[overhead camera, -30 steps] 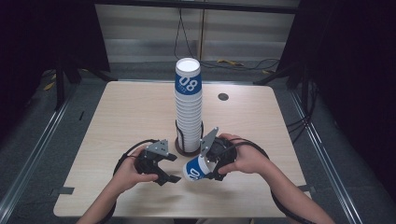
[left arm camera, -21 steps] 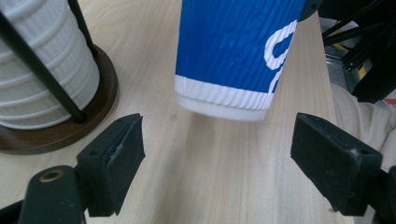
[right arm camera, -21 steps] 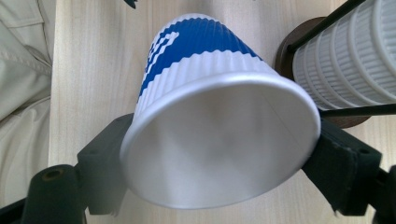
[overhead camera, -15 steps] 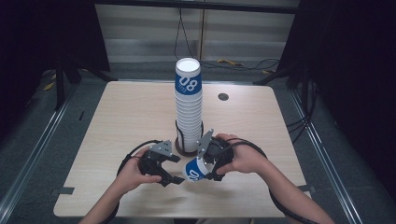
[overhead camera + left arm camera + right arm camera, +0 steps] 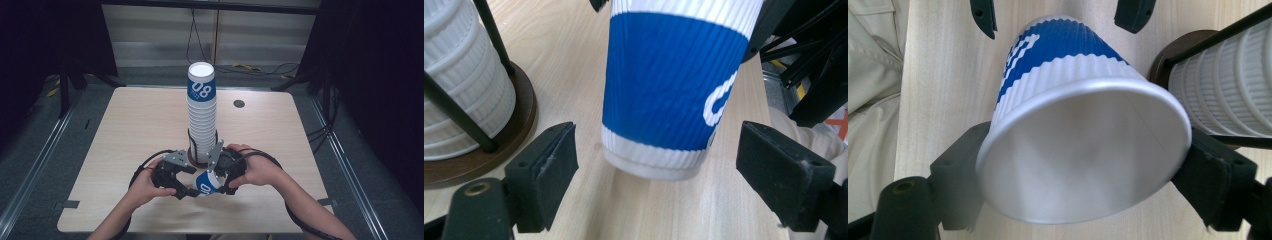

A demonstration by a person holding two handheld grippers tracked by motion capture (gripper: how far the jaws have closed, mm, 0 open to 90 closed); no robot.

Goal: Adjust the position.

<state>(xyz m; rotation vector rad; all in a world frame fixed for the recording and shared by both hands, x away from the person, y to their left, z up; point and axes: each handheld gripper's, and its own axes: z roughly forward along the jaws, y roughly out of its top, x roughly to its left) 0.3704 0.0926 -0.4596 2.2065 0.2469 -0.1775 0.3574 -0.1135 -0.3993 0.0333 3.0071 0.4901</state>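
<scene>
Right gripper jaws clamp the blue paper cup at the cup stack's six o'clock; left gripper jaws, just opening, flank its base untouched.

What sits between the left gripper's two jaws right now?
The base of the blue cup, with gaps on both sides, so the jaws aren't touching it. The left gripper view shows this; the right gripper holds its rim.

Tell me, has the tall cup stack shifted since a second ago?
No. The stack stands in the same spot, equally far from the dark disc on the table.
</scene>
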